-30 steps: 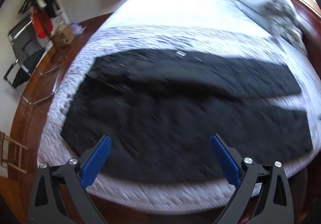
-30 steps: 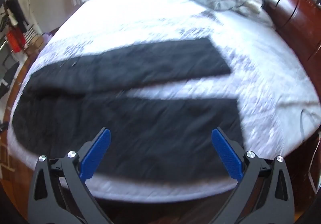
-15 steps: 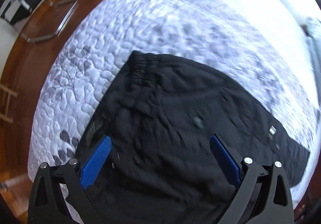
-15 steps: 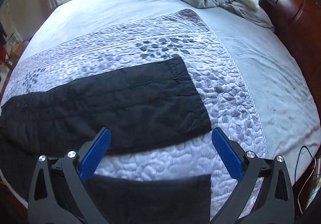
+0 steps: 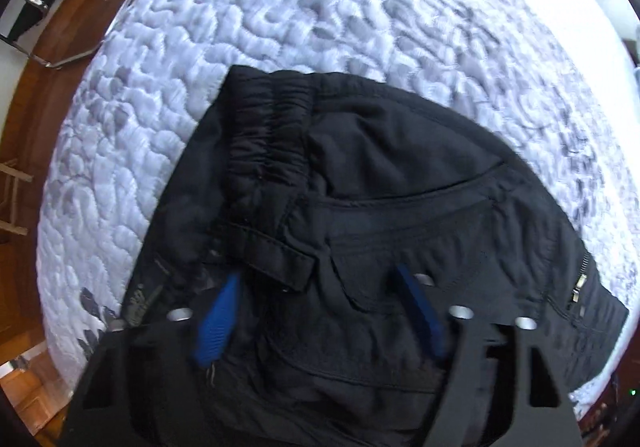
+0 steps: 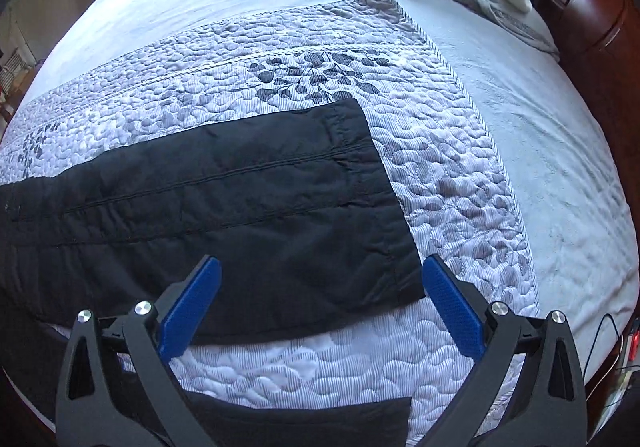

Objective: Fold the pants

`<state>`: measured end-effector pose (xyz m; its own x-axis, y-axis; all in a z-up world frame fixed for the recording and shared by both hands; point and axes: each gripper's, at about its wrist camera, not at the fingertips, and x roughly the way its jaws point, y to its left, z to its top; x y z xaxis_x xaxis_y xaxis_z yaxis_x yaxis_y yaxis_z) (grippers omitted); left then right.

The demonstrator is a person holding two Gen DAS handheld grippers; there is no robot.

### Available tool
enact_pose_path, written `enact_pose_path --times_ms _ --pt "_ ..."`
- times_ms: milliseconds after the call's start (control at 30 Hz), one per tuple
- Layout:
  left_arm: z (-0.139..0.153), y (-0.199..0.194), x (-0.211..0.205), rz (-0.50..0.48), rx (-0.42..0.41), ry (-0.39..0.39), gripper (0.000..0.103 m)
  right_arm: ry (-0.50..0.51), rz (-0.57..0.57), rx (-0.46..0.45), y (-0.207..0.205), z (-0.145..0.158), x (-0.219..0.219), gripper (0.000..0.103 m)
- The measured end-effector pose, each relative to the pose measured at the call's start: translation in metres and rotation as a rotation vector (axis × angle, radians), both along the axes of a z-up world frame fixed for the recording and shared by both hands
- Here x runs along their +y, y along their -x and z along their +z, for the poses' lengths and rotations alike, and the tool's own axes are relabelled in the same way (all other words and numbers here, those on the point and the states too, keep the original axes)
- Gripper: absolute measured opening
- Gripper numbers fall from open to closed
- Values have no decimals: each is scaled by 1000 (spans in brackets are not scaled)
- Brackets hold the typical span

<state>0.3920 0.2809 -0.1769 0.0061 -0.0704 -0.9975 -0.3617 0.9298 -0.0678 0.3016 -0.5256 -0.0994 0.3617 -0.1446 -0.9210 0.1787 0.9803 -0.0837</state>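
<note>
- Since a second ago both hand-held grippers have dropped from a high view of the whole bed to close over the black fabric pants (image 5: 400,207); the left hand-held gripper (image 5: 320,311) now sits low over the elastic waistband (image 5: 268,135), which lies at 11 o'clock from it.
- The left one's blue pads (image 5: 218,321) look narrower apart than half a second ago, with cloth bunched between them; whether they have pinched it I cannot tell.
- The right hand-held gripper (image 6: 318,303) has come nearer the far leg's hem (image 6: 372,183), at 12 to 1 o'clock. Its jaws stand wide open, holding nothing.
- The pants lie spread flat on the grey-patterned quilted bedspread (image 6: 440,151), legs apart, nearer leg at 6 o'clock.
- I judge the first lengthwise fold is about to start: waist and hem get gripped first.
</note>
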Motion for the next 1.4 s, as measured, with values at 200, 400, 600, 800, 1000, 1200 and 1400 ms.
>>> enact_pose_path --times_ms 200,400,600,800,1000,1200,1400 --pt "18 17 -28 -11 -57 77 13 -48 -52 -5 -13 -1 -18 100" --pt "34 23 -57 -50 -95 56 11 -99 -64 -9 -39 3 -57 100" --pt "23 12 -28 -33 -100 52 11 -187 -85 57 -82 -17 -107 100" --pt "13 4 -31 -29 -90 27 11 -179 -39 116 -125 -48 -87 100" --pt "10 1 -30 -34 -89 33 12 -147 -7 205 -151 -84 -68 87" --pt "10 3 -30 -37 -105 8 11 -112 66 186 -148 -68 -46 12" --pt "38 18 -38 -53 -239 -34 11 -15 102 17 -126 -12 -29 9"
